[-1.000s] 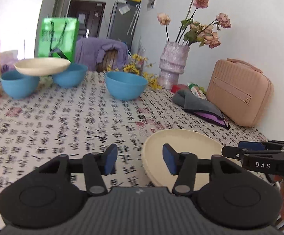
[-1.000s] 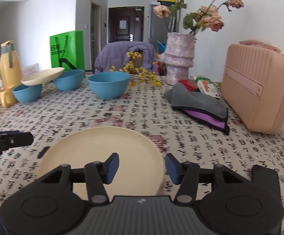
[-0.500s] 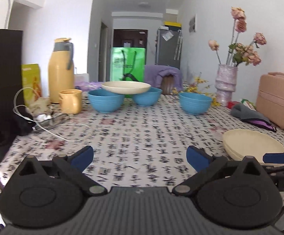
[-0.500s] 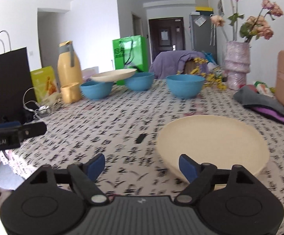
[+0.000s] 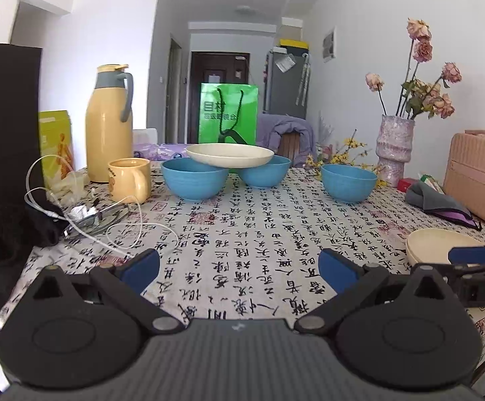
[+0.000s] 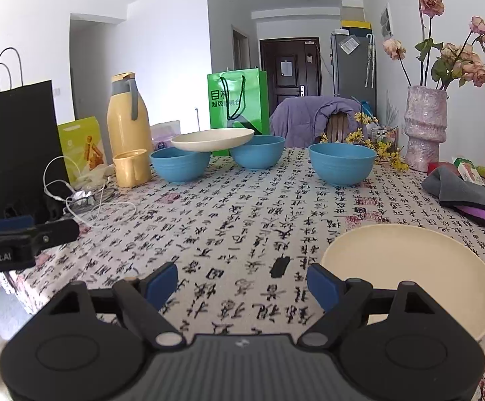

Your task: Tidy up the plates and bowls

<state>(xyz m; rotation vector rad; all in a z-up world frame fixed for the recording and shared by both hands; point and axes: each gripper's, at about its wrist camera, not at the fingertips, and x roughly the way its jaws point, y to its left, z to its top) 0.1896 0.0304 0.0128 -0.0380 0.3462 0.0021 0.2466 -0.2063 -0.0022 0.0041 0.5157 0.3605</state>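
Note:
A cream plate (image 6: 409,274) lies on the patterned tablecloth at the near right, also seen in the left wrist view as the near plate (image 5: 443,244). A second cream plate (image 5: 229,154) rests across the rims of two blue bowls (image 5: 194,178) (image 5: 265,174) at the far side. A third blue bowl (image 5: 348,182) stands alone to their right. My left gripper (image 5: 239,265) is open over bare cloth, holding nothing. My right gripper (image 6: 242,282) is open too, just left of the near plate's rim, with only cloth between its fingers.
A yellow thermos (image 5: 109,123), a yellow mug (image 5: 129,180), a black paper bag (image 5: 5,127) and a white cable (image 5: 109,227) crowd the left. A vase of roses (image 5: 394,147), a pink case (image 5: 479,177) and a grey cloth (image 5: 436,200) line the right. A small black item (image 6: 281,265) lies mid-table.
Both grippers' jaws have spread wide. Both views have swung left, so the near plate, which sat right by the fingers, now lies off to the right on the cloth.

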